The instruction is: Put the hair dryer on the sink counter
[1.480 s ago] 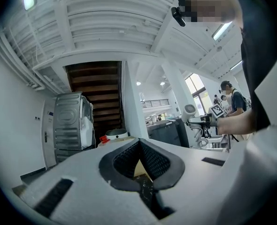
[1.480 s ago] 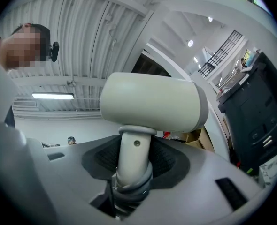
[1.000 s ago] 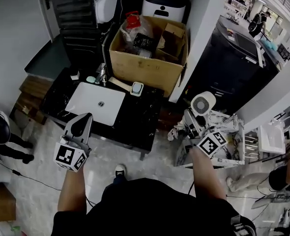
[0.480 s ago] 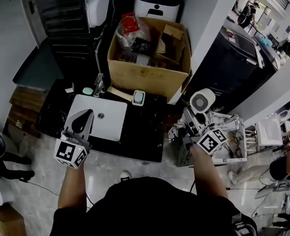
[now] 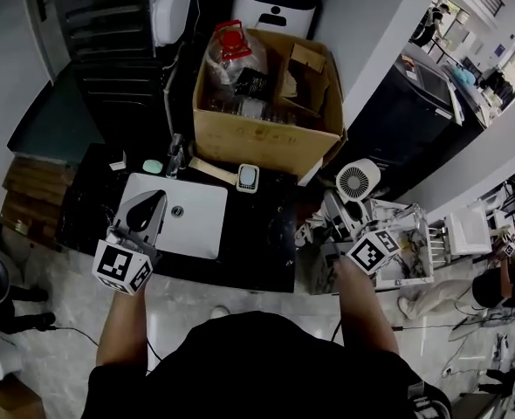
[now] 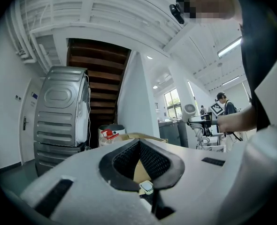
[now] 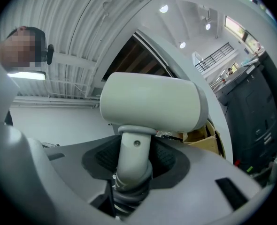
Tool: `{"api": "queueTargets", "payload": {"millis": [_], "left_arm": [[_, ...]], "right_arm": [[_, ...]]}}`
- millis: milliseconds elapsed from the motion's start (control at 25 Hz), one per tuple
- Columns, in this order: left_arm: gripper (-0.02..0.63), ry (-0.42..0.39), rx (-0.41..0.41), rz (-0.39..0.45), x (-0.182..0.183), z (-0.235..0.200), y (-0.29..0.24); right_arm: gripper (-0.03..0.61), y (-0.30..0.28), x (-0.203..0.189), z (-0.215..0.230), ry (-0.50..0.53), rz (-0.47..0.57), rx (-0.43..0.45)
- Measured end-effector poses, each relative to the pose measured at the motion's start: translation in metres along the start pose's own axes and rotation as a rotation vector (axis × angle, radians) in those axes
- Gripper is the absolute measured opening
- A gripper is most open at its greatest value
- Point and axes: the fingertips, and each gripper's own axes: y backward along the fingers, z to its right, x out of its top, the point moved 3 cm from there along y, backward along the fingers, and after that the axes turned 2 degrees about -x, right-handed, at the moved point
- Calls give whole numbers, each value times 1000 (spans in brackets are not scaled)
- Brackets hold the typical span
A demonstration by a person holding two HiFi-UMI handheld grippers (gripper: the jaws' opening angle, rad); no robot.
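Note:
The white hair dryer (image 5: 359,182) stands upright in my right gripper (image 5: 343,211), to the right of the black sink counter (image 5: 259,227) and off its edge. In the right gripper view the dark pads press the handle of the hair dryer (image 7: 153,102) on both sides, so the right gripper (image 7: 133,159) is shut on it. My left gripper (image 5: 147,202) hovers over the left part of the white basin (image 5: 186,209), its tips together and nothing held. The left gripper (image 6: 139,143) points toward the cardboard box.
A large open cardboard box (image 5: 266,131) full of items stands on the counter's far side. A small white device (image 5: 247,177) and a faucet (image 5: 177,154) sit by the basin. A wire rack (image 5: 408,244) and a dark appliance (image 5: 410,103) are on the right.
The view has shifted toward the counter, and the shoe at the bottom has gone out of sight. Both grippers keep their pose, and the hair dryer stays in the right one.

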Motion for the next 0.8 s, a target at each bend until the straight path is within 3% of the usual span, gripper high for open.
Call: {"api": "queueTargets", "payload": {"millis": [360,800], "left_arm": [[13,32,-28,-14,-15,-18,-5],[14,35,-6,-69,-22,-15,-20]], "right_arm": [[170,-18,-22,11,-4,-90,-112],[170,-42,-38,50,-66,-126,-109]]}}
